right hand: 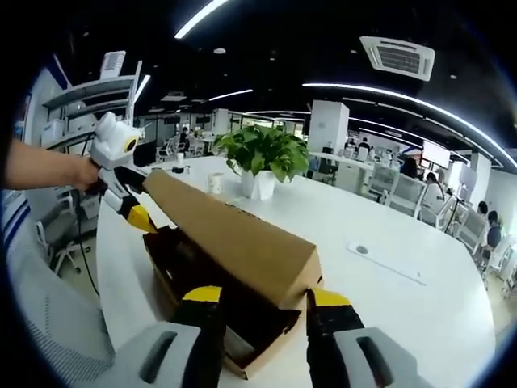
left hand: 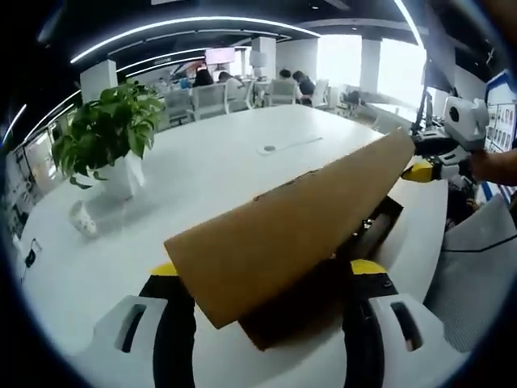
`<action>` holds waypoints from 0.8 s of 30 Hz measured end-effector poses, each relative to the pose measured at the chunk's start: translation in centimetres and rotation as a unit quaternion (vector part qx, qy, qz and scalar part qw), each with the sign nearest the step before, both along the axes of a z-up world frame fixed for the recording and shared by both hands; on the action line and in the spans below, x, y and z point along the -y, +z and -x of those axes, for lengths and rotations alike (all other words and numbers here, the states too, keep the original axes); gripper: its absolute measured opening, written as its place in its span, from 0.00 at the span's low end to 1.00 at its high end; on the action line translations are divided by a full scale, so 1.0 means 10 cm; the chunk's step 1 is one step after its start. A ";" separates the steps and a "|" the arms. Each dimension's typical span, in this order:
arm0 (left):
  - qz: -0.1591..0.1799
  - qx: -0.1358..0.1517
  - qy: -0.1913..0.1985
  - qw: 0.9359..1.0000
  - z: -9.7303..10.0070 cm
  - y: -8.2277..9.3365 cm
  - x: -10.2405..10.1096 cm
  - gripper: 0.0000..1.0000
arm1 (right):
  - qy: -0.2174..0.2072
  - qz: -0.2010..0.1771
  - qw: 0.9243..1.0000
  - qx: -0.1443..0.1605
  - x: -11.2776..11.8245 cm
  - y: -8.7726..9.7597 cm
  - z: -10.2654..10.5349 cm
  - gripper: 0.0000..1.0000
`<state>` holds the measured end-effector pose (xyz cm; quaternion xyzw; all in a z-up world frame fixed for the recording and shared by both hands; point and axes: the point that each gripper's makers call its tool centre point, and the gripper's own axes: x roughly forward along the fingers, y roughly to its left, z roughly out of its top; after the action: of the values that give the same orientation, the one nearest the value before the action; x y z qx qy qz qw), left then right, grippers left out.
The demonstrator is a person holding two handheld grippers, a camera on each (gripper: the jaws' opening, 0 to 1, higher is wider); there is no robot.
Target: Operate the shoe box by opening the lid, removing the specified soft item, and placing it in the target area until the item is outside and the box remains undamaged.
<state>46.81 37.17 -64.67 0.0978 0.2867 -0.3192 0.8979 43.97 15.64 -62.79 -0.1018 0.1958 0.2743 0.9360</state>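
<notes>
Lid (left hand: 291, 230) hides the box interior (right hand: 202, 279); both grippers (left hand: 271, 283) (right hand: 258, 303) clamp its opposite ends, plant (right hand: 262, 153) behind.

A long white worktop (left hand: 202, 170) runs through an open office. A potted plant (left hand: 109, 129) stands on it. Curved strip lights (left hand: 186, 24) cross the dark ceiling, which carries an air vent (right hand: 397, 56). Bright windows (left hand: 380, 69) and white pillars (right hand: 327, 125) stand beyond, with people seated at distant desks.
</notes>
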 end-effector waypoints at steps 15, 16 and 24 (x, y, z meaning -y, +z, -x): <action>0.001 0.017 0.002 1.000 -0.19 0.13 0.00 0.71 | -0.008 0.001 1.000 0.022 0.06 0.16 -0.23 0.30; 0.000 0.017 0.002 1.000 -0.20 0.14 0.00 0.71 | -0.009 0.001 1.000 0.022 0.06 0.16 -0.24 0.30; -0.001 0.020 0.001 1.000 -0.26 0.17 0.01 0.70 | -0.011 0.001 1.000 0.029 0.07 0.21 -0.32 0.29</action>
<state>49.38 37.05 -62.93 0.1048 0.2688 -0.3157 0.9039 47.21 14.92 -60.74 -0.1088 0.1697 0.2610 0.9441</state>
